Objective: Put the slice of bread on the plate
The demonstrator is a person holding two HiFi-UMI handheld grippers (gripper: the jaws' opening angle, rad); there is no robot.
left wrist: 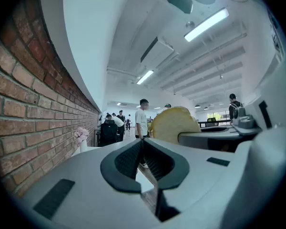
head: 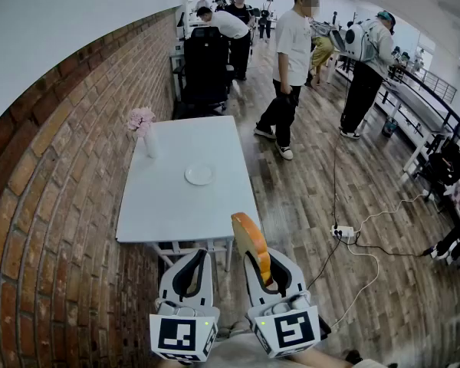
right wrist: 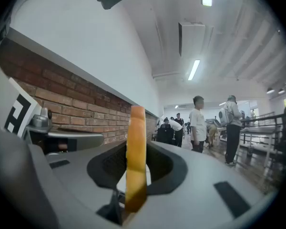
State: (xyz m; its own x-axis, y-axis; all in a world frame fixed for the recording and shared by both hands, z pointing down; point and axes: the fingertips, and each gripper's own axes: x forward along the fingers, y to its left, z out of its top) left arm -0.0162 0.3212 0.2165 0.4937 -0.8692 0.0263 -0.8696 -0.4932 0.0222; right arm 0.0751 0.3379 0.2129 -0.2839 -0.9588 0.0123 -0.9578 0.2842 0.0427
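Bread slice point(head: 252, 242), head view: stood on edge, clamped between the pads of the right gripper point(head: 272, 271), short of the near edge of the white table point(head: 176, 209) and not over it. Left gripper point(head: 190, 271) just beside, also short of the table's near edge, jaws drawn together. White plate point(head: 199, 175) on the table, near its middle. Vase of pink flowers point(head: 144, 129) at the table's far left corner. Several people point(head: 291, 67) on their feet beyond the table's far end.

Left gripper view: left gripper point(left wrist: 142, 144) with pad tips met at the front, nothing pinched; bread slice point(left wrist: 174, 123) seen broadside to the right, table ahead.

Right gripper view: bread slice point(right wrist: 136, 128) seen edge-on and upright, squeezed from both sides by the right gripper point(right wrist: 137, 149), still off the table.
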